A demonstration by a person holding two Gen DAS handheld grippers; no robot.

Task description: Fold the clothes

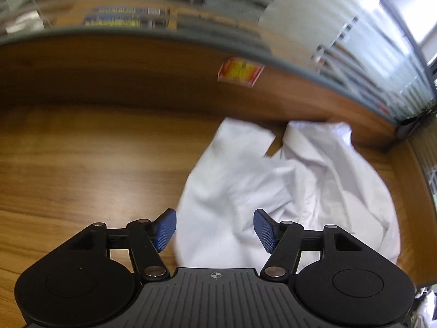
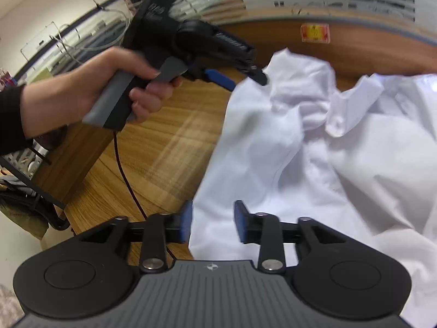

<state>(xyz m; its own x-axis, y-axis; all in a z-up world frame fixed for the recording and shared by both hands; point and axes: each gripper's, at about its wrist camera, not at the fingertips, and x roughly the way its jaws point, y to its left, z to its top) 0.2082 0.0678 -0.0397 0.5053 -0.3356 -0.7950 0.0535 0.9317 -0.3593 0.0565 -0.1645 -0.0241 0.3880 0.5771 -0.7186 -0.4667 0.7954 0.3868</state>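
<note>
A crumpled white garment (image 1: 286,186) (image 2: 327,150) lies in a heap on the wooden table (image 1: 82,164), close to the back corner. In the left wrist view my left gripper (image 1: 214,229) hovers over the heap's near left edge, open, with its blue pads wide apart and nothing pinched. The right wrist view shows my right gripper (image 2: 213,224) open above the cloth's near left corner; cloth shows beneath the gap, and the pads do not press on it. That view also shows a person's hand (image 2: 95,90) holding the left gripper (image 2: 245,80), whose tips reach the garment's far left edge.
A wooden back panel with a red and yellow sticker (image 1: 240,72) (image 2: 315,33) rises behind the garment, topped by frosted glass. The table's left edge (image 2: 82,164) drops to the floor. A dark cable (image 2: 123,164) trails across the table from the left gripper's handle.
</note>
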